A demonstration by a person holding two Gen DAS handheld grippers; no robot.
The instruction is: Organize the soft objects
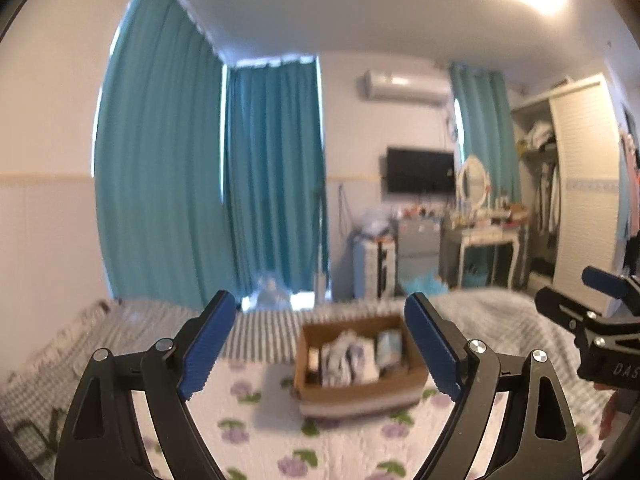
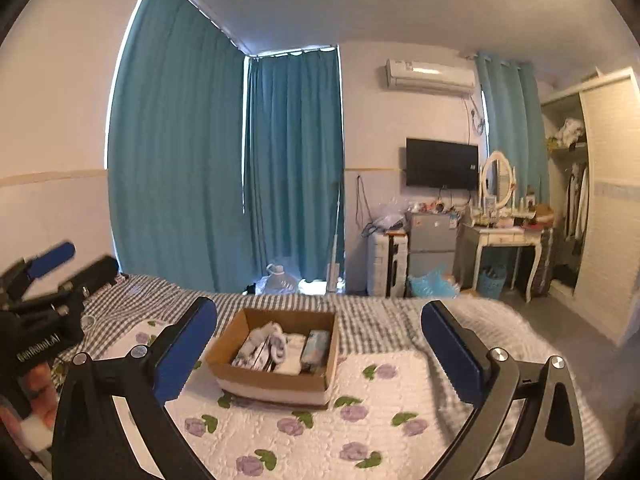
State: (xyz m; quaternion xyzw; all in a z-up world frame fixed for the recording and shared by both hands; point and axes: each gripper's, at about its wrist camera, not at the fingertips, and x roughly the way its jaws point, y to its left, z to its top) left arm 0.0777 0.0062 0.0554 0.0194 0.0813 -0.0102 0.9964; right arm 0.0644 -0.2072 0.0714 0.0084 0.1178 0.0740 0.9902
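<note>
A brown cardboard box [image 2: 260,380] stands on the bed on a white quilt with purple flowers [image 2: 304,436]. It holds several soft items, among them rolled white socks [image 2: 267,338] and a pale blue packet [image 2: 316,345]. The box also shows in the left wrist view [image 1: 360,394], blurred. My left gripper [image 1: 320,344] is open and empty, held above the quilt short of the box. My right gripper [image 2: 320,348] is open and empty, also short of the box. Each gripper shows at the edge of the other's view, the right one [image 1: 592,300] and the left one [image 2: 52,276].
A grey checked bedspread [image 2: 372,320] covers the bed beyond the quilt. Teal curtains [image 2: 224,168] hang behind. A water jug [image 2: 280,276], small fridge [image 2: 430,240], dressing table [image 2: 504,236] and open wardrobe [image 2: 576,200] stand past the bed.
</note>
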